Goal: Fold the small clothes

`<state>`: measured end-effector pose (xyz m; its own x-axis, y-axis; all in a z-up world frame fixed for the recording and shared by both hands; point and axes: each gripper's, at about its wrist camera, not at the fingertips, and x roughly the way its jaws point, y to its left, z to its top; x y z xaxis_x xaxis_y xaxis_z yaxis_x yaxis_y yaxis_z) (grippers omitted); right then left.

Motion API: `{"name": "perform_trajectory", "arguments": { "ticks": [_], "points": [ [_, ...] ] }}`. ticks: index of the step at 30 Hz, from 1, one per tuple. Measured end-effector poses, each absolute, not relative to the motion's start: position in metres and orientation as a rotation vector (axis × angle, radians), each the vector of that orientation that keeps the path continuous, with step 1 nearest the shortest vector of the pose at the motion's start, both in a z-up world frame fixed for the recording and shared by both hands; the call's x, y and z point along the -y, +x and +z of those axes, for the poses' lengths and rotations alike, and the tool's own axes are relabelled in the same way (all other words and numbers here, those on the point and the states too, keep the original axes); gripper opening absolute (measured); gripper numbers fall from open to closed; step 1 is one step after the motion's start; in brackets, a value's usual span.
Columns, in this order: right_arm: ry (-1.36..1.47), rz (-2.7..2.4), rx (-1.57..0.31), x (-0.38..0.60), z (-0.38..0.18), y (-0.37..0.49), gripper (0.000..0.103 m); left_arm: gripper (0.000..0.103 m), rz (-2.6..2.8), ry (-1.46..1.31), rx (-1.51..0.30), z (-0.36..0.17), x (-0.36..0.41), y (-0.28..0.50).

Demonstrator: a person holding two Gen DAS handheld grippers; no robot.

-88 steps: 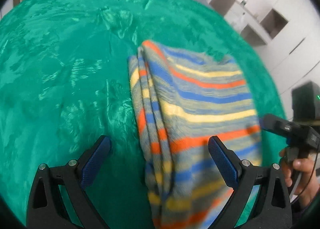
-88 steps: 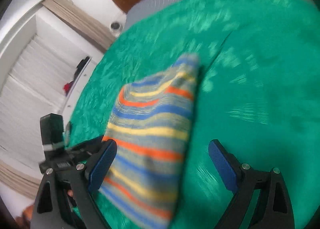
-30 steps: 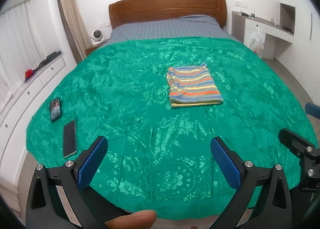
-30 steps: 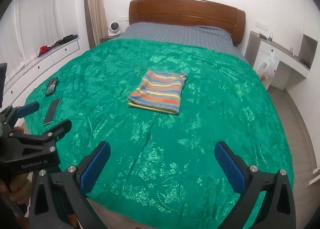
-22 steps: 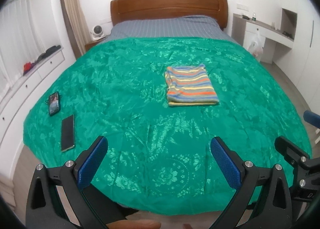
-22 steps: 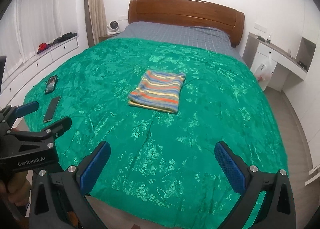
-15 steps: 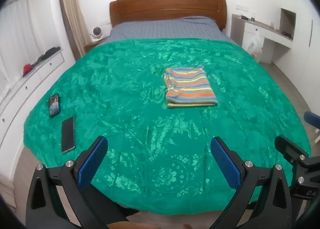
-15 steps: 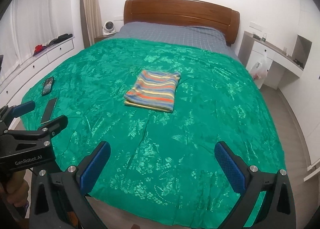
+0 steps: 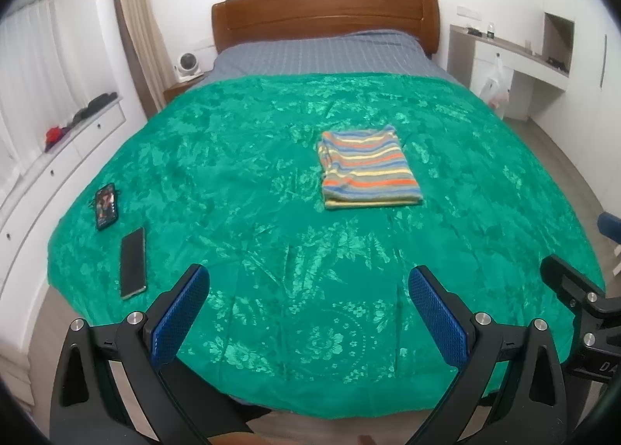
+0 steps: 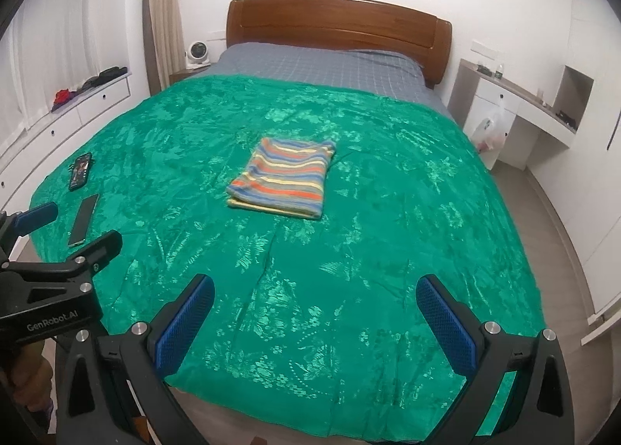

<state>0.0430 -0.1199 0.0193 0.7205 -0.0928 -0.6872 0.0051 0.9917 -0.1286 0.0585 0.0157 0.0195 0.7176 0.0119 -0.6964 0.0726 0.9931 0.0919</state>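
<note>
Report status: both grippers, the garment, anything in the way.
Left hand-held gripper open, empty; right hand-held gripper open, empty. Striped garment folded mid-bed. Two phones at left edge, well apart.

- Folded knit garment (image 9: 368, 169): blue, orange, yellow and grey stripes.
- Satin bedspread (image 9: 271, 243): emerald green with a floral pattern.
- Bedsheet (image 9: 326, 54): grey-blue check.
- Wooden headboard (image 9: 324, 14): reddish brown.
- Gripper pads (image 9: 180, 315): blue, dimpled.
</note>
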Motion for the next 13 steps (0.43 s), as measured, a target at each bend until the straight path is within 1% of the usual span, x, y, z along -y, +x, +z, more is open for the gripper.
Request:
{"name": "perform_trajectory", "arguments": {
  "ticks": [13],
  "points": [
    [-0.104,-0.058,-0.784,0.128,0.012,0.043,0.103,0.103,-0.047,0.144,-0.748,0.018,-0.003,0.054]
  ]
}}
